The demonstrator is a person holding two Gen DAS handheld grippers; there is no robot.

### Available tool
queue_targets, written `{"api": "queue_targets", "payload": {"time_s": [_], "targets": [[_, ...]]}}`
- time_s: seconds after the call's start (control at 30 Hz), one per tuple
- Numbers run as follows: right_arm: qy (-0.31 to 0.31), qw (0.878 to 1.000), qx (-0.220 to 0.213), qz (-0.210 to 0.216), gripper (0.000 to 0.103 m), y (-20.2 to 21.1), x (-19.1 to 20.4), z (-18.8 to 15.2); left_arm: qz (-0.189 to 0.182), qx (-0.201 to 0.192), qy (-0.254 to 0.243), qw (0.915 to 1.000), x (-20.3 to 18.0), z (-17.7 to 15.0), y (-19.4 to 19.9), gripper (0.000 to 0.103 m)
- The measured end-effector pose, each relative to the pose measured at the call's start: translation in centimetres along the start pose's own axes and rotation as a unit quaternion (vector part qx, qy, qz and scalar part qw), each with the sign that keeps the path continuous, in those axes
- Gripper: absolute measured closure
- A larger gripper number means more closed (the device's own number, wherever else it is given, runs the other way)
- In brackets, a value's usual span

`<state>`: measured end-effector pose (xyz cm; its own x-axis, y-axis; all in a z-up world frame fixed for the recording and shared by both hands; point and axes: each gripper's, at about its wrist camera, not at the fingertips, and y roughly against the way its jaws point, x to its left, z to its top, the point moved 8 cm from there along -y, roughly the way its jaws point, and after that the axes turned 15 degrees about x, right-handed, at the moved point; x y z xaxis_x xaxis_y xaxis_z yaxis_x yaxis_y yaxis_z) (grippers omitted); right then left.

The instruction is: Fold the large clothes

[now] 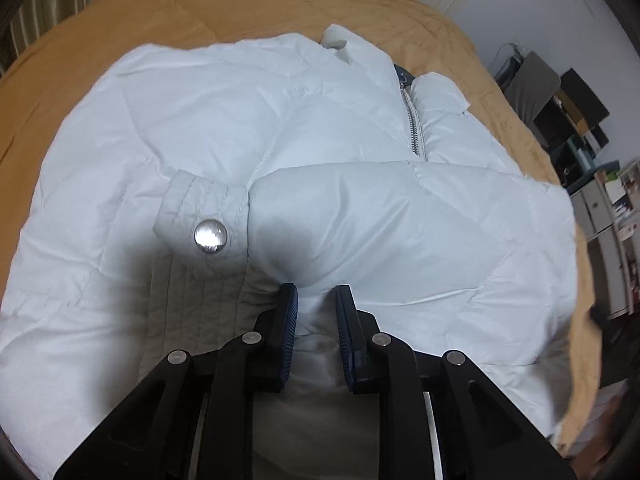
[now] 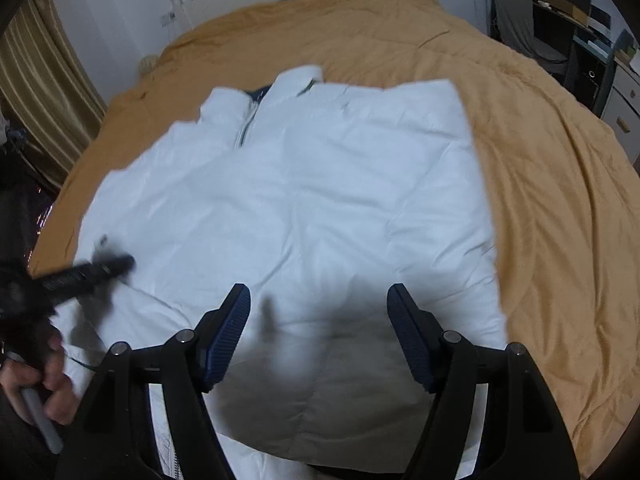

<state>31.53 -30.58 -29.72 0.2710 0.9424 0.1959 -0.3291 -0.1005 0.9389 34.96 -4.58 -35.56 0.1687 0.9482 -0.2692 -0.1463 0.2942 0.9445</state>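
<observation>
Blue-padded fingers (image 1: 290,312) of the left gripper (image 1: 316,300) are sitting nearest the lens in the left wrist view, their jaws drawn close and pinching a puffy fold of the white jacket (image 1: 280,128) between them. That fold is part of a sleeve (image 1: 380,224) lying across the jacket's front, its cuff (image 1: 200,216) pointing left and carrying a shiny metal snap (image 1: 210,235). Beyond the sleeve a zipper (image 1: 412,124) is running up toward the collar (image 1: 340,44). Everything is resting on a tan bedspread (image 1: 168,4), with dark shelving (image 1: 568,116) standing off to the right. In the right wrist view, the right gripper (image 2: 318,300) is hovering over the jacket (image 2: 320,184) with its jaws spread wide and nothing between them, casting a shadow on the fabric below. At that view's left edge the left gripper (image 2: 96,270) is showing as a blurred black shape against the jacket, with the left hand (image 2: 48,384) below it. The jacket is lying flat on the bedspread (image 2: 552,208), collar (image 2: 296,80) pointing away toward the wall. Striped curtains (image 2: 40,92) are hanging at the far left.
</observation>
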Motion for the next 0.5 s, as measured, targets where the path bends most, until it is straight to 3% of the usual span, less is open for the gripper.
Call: {"api": "queue_targets", "payload": {"time_s": [0.1,0.2,0.27,0.3,0.33,0.43,0.5], "targets": [[-0.012,1.0,-0.012,-0.016,0.031,1.2,-2.0,3.9,0.009,0.002,-0.001,1.0,-0.3,0.0,0.1,0.083],[-0.014,0.999,0.02,-0.029,0.035,-1.3,-2.5,7.8,0.006,0.002,-0.006,1.0,-0.3,-0.1,0.1,0.083],[-0.033,0.997,0.065,-0.029,0.053,-4.9,-3.1,9.6,0.012,0.0,-0.02,0.9997,-0.3,-0.5,0.1,0.083],[-0.053,0.994,0.092,-0.034,0.068,-6.9,-3.9,10.1,0.018,-0.001,-0.03,0.9994,0.1,-0.8,0.0,0.082],[-0.076,0.99,0.119,-0.031,0.077,-8.9,-4.8,10.4,0.027,-0.002,-0.043,0.9987,-0.1,-0.9,0.0,0.081],[-0.12,0.986,0.119,0.012,0.087,-10.8,-7.0,12.4,0.038,-0.009,-0.054,0.9978,-0.6,-0.9,-0.4,0.081],[-0.143,0.983,0.11,0.018,0.096,-11.1,-8.5,13.6,0.041,-0.011,-0.055,0.9976,-0.6,-0.9,-0.4,0.081]]}}
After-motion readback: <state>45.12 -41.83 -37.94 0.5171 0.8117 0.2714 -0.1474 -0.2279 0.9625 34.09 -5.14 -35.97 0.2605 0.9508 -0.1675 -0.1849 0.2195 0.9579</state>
